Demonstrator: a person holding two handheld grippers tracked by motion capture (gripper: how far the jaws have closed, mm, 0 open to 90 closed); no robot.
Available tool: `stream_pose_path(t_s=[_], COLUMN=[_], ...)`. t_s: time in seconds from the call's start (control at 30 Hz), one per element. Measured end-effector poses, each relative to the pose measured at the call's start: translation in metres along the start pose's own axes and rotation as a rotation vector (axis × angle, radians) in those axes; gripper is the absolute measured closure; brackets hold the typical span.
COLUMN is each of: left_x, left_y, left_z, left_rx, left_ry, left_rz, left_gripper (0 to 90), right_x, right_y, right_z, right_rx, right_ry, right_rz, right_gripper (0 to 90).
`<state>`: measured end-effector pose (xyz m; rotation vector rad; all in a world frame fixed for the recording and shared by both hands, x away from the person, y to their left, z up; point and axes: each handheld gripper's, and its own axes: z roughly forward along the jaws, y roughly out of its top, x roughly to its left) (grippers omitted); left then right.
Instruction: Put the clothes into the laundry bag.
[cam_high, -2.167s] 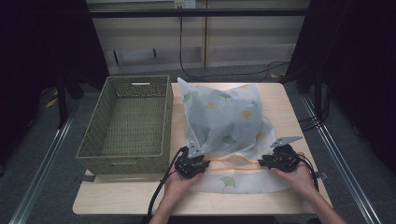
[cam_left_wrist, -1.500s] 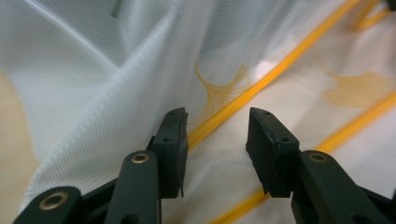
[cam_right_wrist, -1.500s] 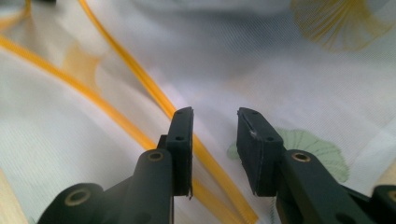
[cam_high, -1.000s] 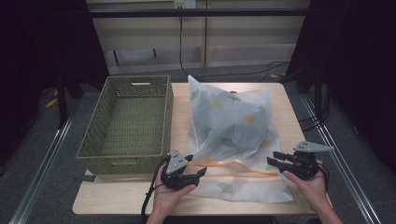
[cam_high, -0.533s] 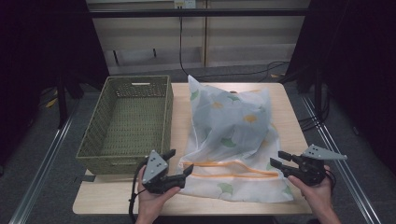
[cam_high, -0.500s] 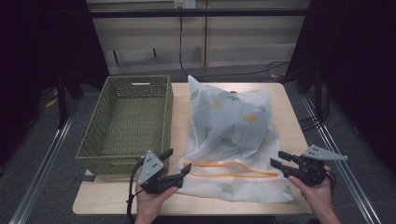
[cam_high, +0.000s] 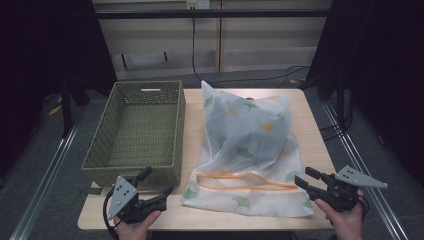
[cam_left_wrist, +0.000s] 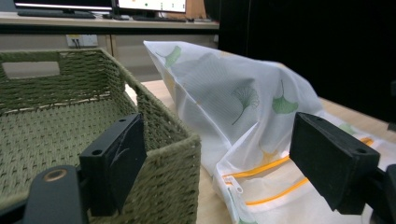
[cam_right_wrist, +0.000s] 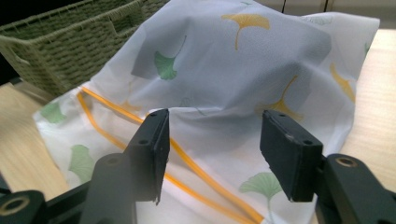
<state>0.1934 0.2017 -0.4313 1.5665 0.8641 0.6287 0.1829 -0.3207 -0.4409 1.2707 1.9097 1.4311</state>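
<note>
Laundry bag (cam_high: 250, 150) lies on table (cam_high: 310, 125) beside wicker basket (cam_high: 137, 130), zip end nearest person; left gripper (cam_high: 155, 187) and right gripper (cam_high: 306, 179) both wide, holding nothing, apart from bag; risk: thin mesh slips or bunches if pinched off-seam.

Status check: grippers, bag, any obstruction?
Left gripper and right gripper open, holding nothing. Laundry bag on table, orange zipper facing them. Green basket beside, nothing blocking.

On the counter (cam_high: 310, 125) a basket (cam_high: 137, 130) sits at the left, a bag (cam_high: 250, 150) just right of it. The left gripper (cam_high: 156, 184) is before the basket's near wall; the right gripper (cam_high: 306, 177) is beside the bag's near right corner
</note>
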Motion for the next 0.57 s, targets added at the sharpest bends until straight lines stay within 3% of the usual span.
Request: stream_pose_path(t_s=[0.07, 0.13, 0.2, 0.27, 0.3, 0.4, 0.57], left_x=[0.002, 0.006, 0.008, 0.011, 0.012, 0.009, 0.005], left_y=[-0.005, -0.009, -0.011, -0.012, -0.011, -0.013, -0.016], left_z=[-0.005, -0.01, -0.014, -0.018, -0.019, -0.018, -0.013], left_rx=[0.012, -0.017, -0.009, -0.057, -0.053, -0.041, 0.005], left_ry=[0.03, 0.01, 0.058, 0.044, 0.029, 0.081, 0.104], left_rz=[0.003, -0.042, -0.019, -0.06, -0.047, -0.031, 0.003], left_gripper=[18.4, 18.3, 18.0, 16.0, 15.9, 15.9, 15.9], right_x=[0.0, 0.0, -0.001, -0.003, -0.004, -0.007, -0.006], right_y=[-0.001, -0.001, 0.0, 0.001, 0.001, 0.003, 0.004], right_z=[-0.002, -0.002, -0.002, -0.002, -0.001, 0.003, 0.007], right_rx=[-0.014, -0.013, -0.023, -0.019, -0.024, -0.01, 0.001], right_ry=[0.004, -0.008, -0.01, -0.022, -0.019, -0.019, -0.01], right_rz=[0.022, 0.02, 0.028, 0.022, 0.028, 0.019, 0.015], right_gripper=[42.0, 41.0, 40.9, 39.5, 39.1, 35.9, 36.7])
